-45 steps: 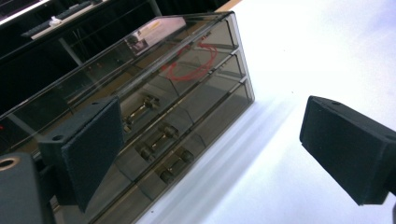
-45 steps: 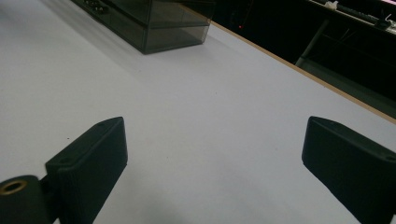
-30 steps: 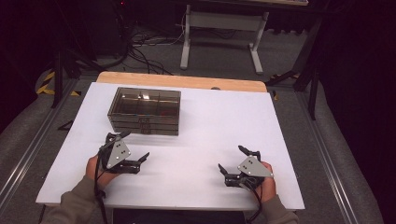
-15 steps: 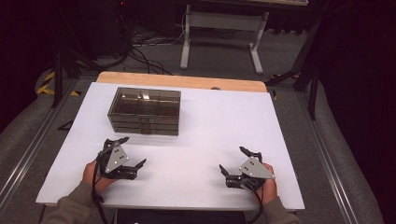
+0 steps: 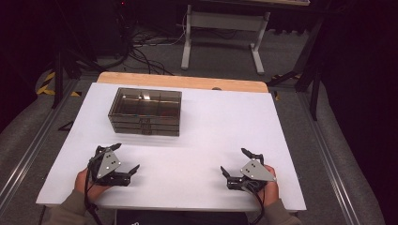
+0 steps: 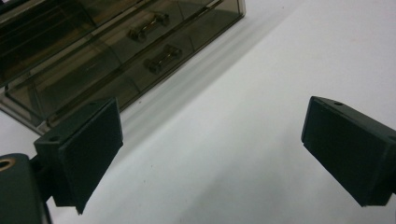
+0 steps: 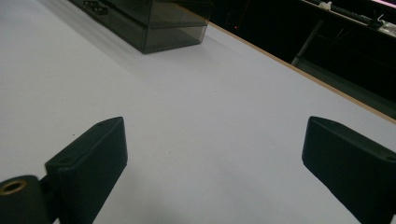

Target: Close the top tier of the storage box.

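A smoky see-through drawer box [image 5: 146, 110] stands on the white table [image 5: 225, 126], left of centre toward the back. Its small drawer handles [image 6: 161, 57] face the near side. My left gripper [image 5: 126, 158] is open low over the table's near left, just in front of the box, with nothing between its jaws. In the left gripper view [image 6: 212, 154] the jaws stand wide apart over bare white surface, the box at top left. My right gripper [image 5: 237, 162] is open at the near right, empty. In the right gripper view [image 7: 215, 172] the box [image 7: 154, 23] lies far off at the top.
A wooden strip [image 5: 183, 82] runs along the table's far edge. Beyond it, on the grey floor, stand a white metal frame [image 5: 220, 35] and several cables [image 5: 145, 51]. Metal rails [image 5: 335, 164] flank the table on both sides.
My left gripper has drawn back toward the near edge and a little left. The right gripper has barely shifted. Both stay open.
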